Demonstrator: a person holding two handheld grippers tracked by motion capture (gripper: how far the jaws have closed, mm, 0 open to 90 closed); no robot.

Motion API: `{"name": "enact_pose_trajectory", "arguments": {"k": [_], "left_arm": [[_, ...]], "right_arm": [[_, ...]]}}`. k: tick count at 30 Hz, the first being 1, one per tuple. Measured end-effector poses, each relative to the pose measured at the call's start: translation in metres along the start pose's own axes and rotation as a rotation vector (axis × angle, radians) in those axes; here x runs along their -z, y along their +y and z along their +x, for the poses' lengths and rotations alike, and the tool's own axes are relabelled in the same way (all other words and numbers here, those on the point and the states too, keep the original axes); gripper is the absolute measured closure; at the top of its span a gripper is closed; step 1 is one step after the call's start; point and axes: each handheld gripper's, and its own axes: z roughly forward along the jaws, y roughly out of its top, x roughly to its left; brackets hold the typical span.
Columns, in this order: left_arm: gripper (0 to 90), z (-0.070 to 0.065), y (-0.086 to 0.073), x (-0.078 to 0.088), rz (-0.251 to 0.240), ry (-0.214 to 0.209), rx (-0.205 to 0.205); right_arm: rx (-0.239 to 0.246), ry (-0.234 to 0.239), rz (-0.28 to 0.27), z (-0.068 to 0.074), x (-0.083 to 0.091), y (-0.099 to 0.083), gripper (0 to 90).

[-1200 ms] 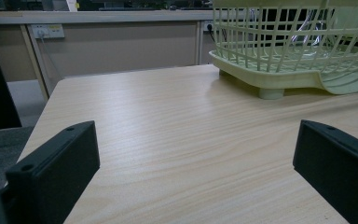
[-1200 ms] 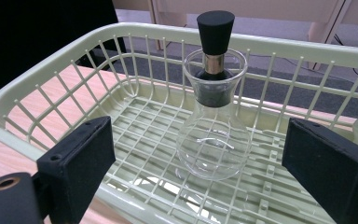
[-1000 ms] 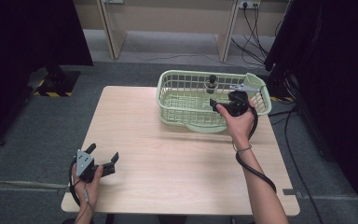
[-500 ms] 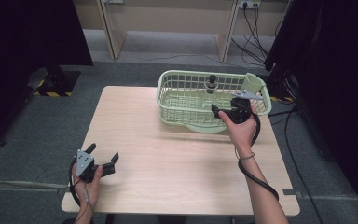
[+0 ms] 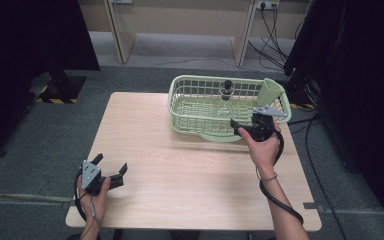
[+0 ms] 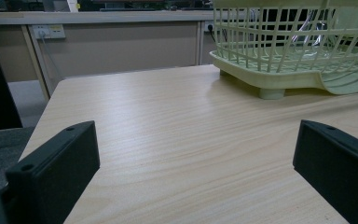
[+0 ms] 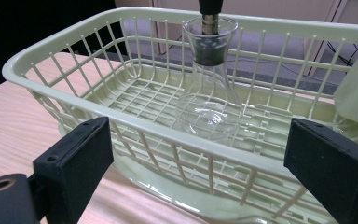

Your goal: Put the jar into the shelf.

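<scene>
Glass flask point(image 7: 209, 100) in basket point(image 7: 135, 123): fragile, slippery, best taken at the stoppered neck. Right hand-held gripper point(image 7: 200, 168) released, empty. Left hand-held gripper point(image 6: 193, 172) likewise, over bench point(image 6: 191, 126).

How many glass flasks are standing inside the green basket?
1. The glass flask stands upright near the far wall of the green basket. Another could hide behind the cup-shaped corner holder.
</scene>
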Motion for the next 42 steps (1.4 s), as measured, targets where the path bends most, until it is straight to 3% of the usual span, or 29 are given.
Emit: {"name": "enact_pose_trajectory", "arguments": {"k": [27,42], "left_arm": [[0.0,-0.001,0.0,0.0,0.003,0.003,-0.003],[0.0,-0.001,0.0,0.0,0.003,0.004,-0.001]], "right_arm": [[-0.006,-0.055,-0.04,-0.012,0.045,-0.064,7.7],[-0.03,-0.097,-0.035,-0.023,0.055,-0.095,7.6]]}}
